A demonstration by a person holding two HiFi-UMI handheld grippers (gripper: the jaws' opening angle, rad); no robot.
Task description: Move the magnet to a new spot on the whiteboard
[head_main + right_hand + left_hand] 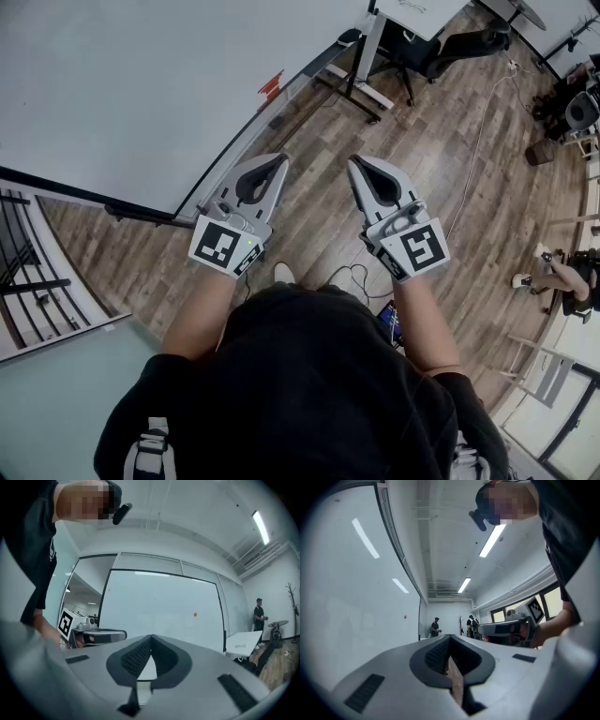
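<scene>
The whiteboard (141,84) fills the left side of the head view and stands on a wooden floor (450,187). The small orange magnet (195,614) sits on the whiteboard. In the right gripper view it is in the right part of the whiteboard, at about middle height, and well apart from both tongs.

In front of the whiteboard, not touching its surface, we hold the left tongs (278,161) level. Their jaws are pressed together at the tips and pinch nothing. Just to the right, also away from the whiteboard, we hold the right tongs (357,162) level, with the jaws pressed together and empty.

Past the right end of the whiteboard stands a white tabletop (243,644) with a dark chair (412,52) near it. Farther beyond that end of the whiteboard stands a person in dark clothes (258,613).
</scene>
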